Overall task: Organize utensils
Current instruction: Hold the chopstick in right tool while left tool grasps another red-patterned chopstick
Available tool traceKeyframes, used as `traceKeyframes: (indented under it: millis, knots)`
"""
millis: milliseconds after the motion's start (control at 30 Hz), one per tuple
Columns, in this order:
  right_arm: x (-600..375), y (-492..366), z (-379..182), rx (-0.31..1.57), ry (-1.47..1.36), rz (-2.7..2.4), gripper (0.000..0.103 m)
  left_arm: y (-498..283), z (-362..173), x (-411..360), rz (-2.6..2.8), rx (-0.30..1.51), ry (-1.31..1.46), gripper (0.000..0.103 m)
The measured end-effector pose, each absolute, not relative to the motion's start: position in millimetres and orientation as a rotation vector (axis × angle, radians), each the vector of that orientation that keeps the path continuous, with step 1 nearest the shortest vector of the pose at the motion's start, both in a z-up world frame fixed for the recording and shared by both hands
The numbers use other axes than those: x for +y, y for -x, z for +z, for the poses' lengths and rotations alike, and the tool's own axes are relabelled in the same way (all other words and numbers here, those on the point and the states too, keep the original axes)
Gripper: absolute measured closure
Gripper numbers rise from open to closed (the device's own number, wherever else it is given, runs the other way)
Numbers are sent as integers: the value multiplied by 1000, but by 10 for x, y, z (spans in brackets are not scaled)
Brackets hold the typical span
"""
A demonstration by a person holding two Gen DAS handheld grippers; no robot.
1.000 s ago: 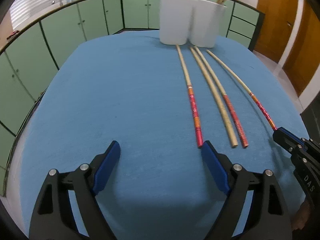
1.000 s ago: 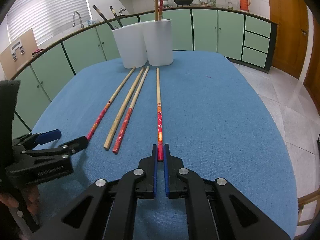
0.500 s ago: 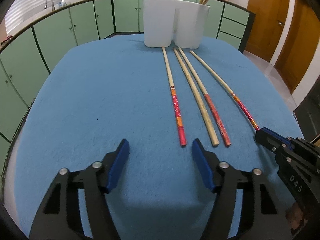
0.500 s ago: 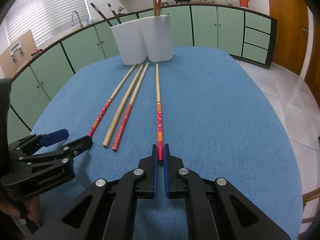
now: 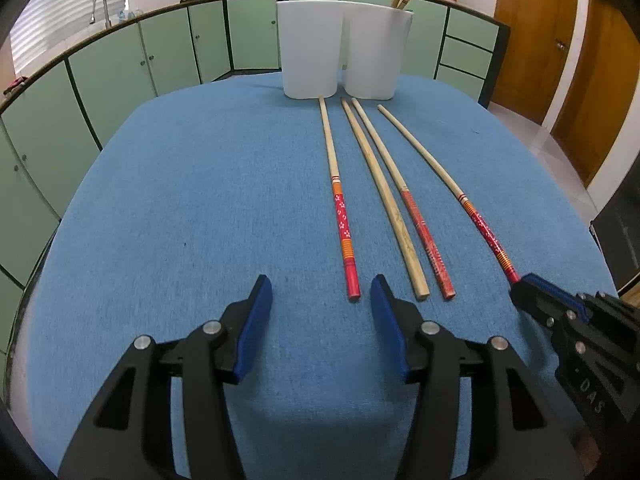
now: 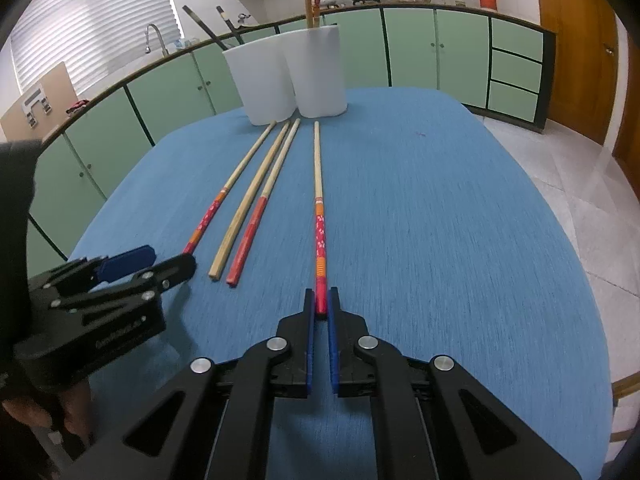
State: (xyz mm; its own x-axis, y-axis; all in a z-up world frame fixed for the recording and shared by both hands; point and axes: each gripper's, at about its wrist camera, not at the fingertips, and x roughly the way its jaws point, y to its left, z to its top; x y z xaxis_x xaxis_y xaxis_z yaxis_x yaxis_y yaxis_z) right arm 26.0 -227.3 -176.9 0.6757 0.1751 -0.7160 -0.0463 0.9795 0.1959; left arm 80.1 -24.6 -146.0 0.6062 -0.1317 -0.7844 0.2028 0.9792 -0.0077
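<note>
Several long chopsticks lie side by side on the blue table (image 5: 180,208). My right gripper (image 6: 319,300) is shut on the red end of the rightmost red-tipped chopstick (image 6: 319,236), which still rests on the table; it also shows in the left wrist view (image 5: 476,216). My left gripper (image 5: 320,300) is open, low over the table, its jaws standing either side of the red end of the leftmost chopstick (image 5: 342,224). A plain chopstick (image 5: 384,200) and another red-ended one (image 5: 420,224) lie between. Two white holders (image 5: 312,48) (image 5: 378,52) stand at the far end with chopsticks in them.
Green cabinets (image 5: 120,64) ring the table's far side. A wooden door (image 5: 560,60) and tiled floor (image 6: 592,184) are on the right. The left gripper shows in the right wrist view (image 6: 148,266) at the lower left.
My left gripper has moved right and forward, so the leftmost chopstick's red end now lies between its jaws. My right gripper stays shut on its chopstick.
</note>
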Motion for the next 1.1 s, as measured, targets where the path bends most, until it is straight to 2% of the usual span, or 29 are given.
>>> traceKeyframes:
  millis: [267, 433, 700, 967, 1033, 1100]
  knots:
    - [-2284, -157, -1771, 814, -163, 154, 94, -728, -1458, -201, -213, 904, -64, 47]
    - [-2242, -142, -1768, 810, -149, 172, 85, -736, -1459, -176, -216, 907, -60, 44]
    - [-2244, -181, -1768, 809, -147, 148, 85, -756, -1475, -171, -208, 905, -54, 41]
    - [-2212, -237, -1779, 811, -121, 135, 85, -793, -1484, -240, -197, 903, -69, 43]
    - [-2216, -239, -1778, 811, -120, 134, 85, -805, -1480, -258, -195, 902, -72, 47]
    - [-2215, -245, -1776, 812, -119, 131, 86, -809, -1477, -286, -198, 900, -77, 56]
